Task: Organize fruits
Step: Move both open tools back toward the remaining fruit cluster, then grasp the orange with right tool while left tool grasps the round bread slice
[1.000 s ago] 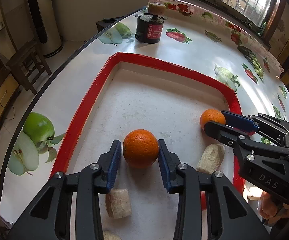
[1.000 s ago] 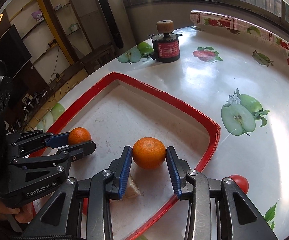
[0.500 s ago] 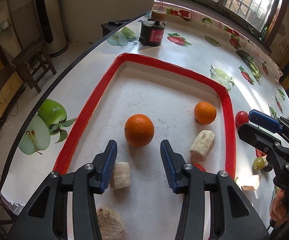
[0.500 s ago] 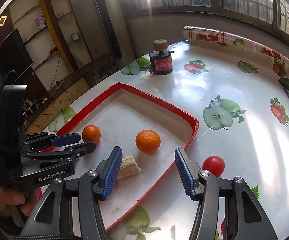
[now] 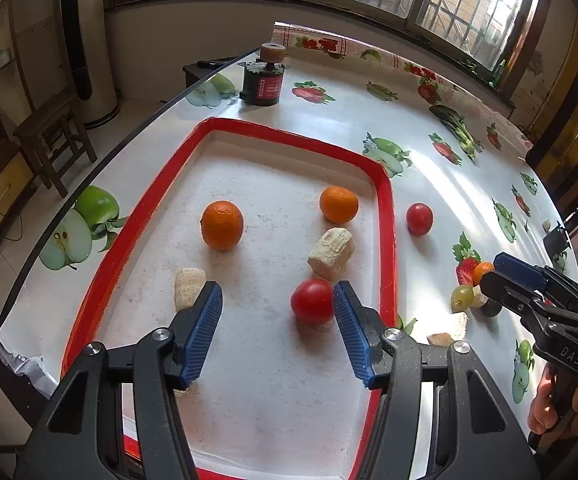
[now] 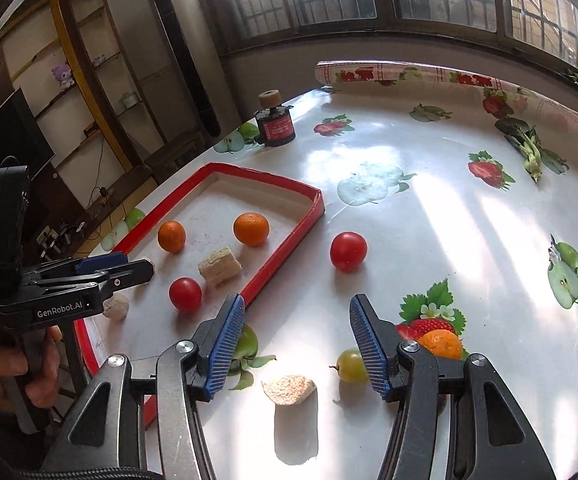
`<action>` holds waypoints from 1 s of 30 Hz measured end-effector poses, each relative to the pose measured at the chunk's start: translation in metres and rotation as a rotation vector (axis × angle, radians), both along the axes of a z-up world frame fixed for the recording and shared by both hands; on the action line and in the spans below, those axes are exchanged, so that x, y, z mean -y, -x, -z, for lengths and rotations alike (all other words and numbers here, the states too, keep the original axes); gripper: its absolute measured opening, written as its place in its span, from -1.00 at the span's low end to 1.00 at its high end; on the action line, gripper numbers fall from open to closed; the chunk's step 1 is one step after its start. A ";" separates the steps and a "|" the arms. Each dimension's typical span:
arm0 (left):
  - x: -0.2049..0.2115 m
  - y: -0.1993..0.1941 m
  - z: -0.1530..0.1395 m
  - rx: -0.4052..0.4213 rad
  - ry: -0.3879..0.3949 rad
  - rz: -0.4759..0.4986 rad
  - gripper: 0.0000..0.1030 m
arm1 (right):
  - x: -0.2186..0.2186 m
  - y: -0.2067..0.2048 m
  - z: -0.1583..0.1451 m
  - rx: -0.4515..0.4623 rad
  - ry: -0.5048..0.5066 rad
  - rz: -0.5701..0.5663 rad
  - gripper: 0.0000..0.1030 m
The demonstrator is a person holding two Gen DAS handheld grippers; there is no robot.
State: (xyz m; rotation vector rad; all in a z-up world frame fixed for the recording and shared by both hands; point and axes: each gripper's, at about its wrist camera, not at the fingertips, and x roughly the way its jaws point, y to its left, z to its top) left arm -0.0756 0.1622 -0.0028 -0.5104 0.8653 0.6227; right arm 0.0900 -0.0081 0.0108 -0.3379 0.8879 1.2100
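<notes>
A red-rimmed tray (image 5: 385, 216) (image 6: 285, 256) holds two oranges (image 5: 222, 230) (image 5: 338, 204), a red tomato (image 5: 312, 301) (image 6: 185, 294) and several pale chunks (image 5: 331, 253). My left gripper (image 5: 277, 320) is open and empty above the tray's near end, the tomato just inside its right finger. My right gripper (image 6: 295, 344) is open and empty over the table right of the tray. Outside the tray lie a second tomato (image 6: 348, 251) (image 5: 419, 219), a green grape (image 6: 351, 366), a small orange (image 6: 439, 344) and a pale chunk (image 6: 289, 389).
A black and red cylinder with a cork top (image 5: 263, 84) (image 6: 275, 126) stands at the table's far edge. The fruit-print tablecloth (image 6: 449, 220) covers the table. A wooden stool (image 5: 53, 136) stands on the floor to the left.
Both grippers opened, released the oranges in the tray and pulled back. The right gripper moved right, out over the table.
</notes>
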 end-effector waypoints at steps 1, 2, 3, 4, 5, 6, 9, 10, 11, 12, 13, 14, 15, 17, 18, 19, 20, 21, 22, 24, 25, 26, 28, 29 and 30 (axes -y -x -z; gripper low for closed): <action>0.004 -0.001 -0.001 0.004 0.000 0.007 0.09 | 0.006 -0.002 0.001 -0.003 0.002 0.011 0.10; 0.009 -0.002 -0.003 0.008 -0.001 0.015 0.09 | 0.013 -0.004 0.002 -0.004 0.004 0.021 0.10; 0.014 -0.003 -0.004 0.013 -0.001 0.023 0.09 | 0.019 -0.007 0.002 -0.004 0.005 0.030 0.10; 0.018 -0.004 -0.006 0.017 -0.001 0.030 0.09 | 0.025 -0.009 0.003 -0.004 0.007 0.041 0.10; 0.022 -0.005 -0.007 0.022 -0.001 0.038 0.09 | 0.030 -0.011 0.004 -0.006 0.009 0.051 0.10; 0.027 -0.006 -0.009 0.026 0.000 0.046 0.09 | 0.036 -0.013 0.005 -0.008 0.010 0.060 0.10; 0.040 -0.011 -0.011 0.031 -0.001 0.073 0.09 | 0.052 -0.020 0.008 -0.012 0.016 0.087 0.10; 0.044 -0.013 -0.012 0.032 -0.002 0.081 0.09 | 0.057 -0.022 0.009 -0.014 0.017 0.094 0.10; 0.048 -0.015 -0.012 0.032 0.000 0.090 0.09 | 0.062 -0.024 0.010 -0.016 0.020 0.102 0.10; 0.052 -0.017 -0.012 0.033 0.001 0.099 0.09 | 0.066 -0.025 0.011 -0.017 0.022 0.110 0.10; 0.056 -0.019 -0.013 0.034 0.001 0.108 0.09 | 0.071 -0.026 0.012 -0.018 0.023 0.116 0.10; 0.060 -0.020 -0.013 0.035 0.001 0.116 0.09 | 0.075 -0.028 0.013 -0.019 0.026 0.123 0.10; 0.064 -0.021 -0.014 0.037 0.003 0.125 0.09 | 0.079 -0.029 0.014 -0.020 0.028 0.129 0.10; 0.072 -0.025 -0.015 0.041 0.005 0.142 0.09 | 0.086 -0.032 0.015 -0.021 0.028 0.141 0.10; 0.076 -0.026 -0.015 0.042 0.006 0.150 0.09 | 0.090 -0.033 0.015 -0.021 0.029 0.146 0.11; 0.080 -0.028 -0.015 0.043 0.007 0.159 0.09 | 0.093 -0.034 0.015 -0.021 0.027 0.151 0.11; 0.083 -0.031 -0.015 0.043 0.009 0.168 0.09 | 0.095 -0.035 0.016 -0.021 0.027 0.157 0.11; 0.087 -0.033 -0.014 0.042 0.012 0.178 0.09 | 0.097 -0.037 0.017 -0.022 0.026 0.161 0.11; 0.091 -0.036 -0.014 0.042 0.016 0.188 0.09 | 0.100 -0.039 0.018 -0.024 0.026 0.166 0.11; 0.097 -0.041 -0.011 0.040 0.022 0.206 0.09 | 0.103 -0.041 0.020 -0.027 0.027 0.173 0.11; 0.101 -0.044 -0.010 0.038 0.025 0.216 0.09 | 0.104 -0.043 0.021 -0.029 0.028 0.176 0.11; 0.104 -0.047 -0.008 0.035 0.028 0.225 0.09 | 0.105 -0.044 0.023 -0.032 0.028 0.179 0.11; 0.109 -0.054 -0.004 0.026 0.034 0.242 0.09 | 0.105 -0.047 0.025 -0.040 0.026 0.187 0.11; 0.112 -0.058 -0.002 0.019 0.036 0.250 0.09 | 0.105 -0.049 0.026 -0.044 0.024 0.189 0.11; 0.114 -0.062 0.001 0.012 0.038 0.256 0.09 | 0.104 -0.051 0.027 -0.048 0.022 0.191 0.11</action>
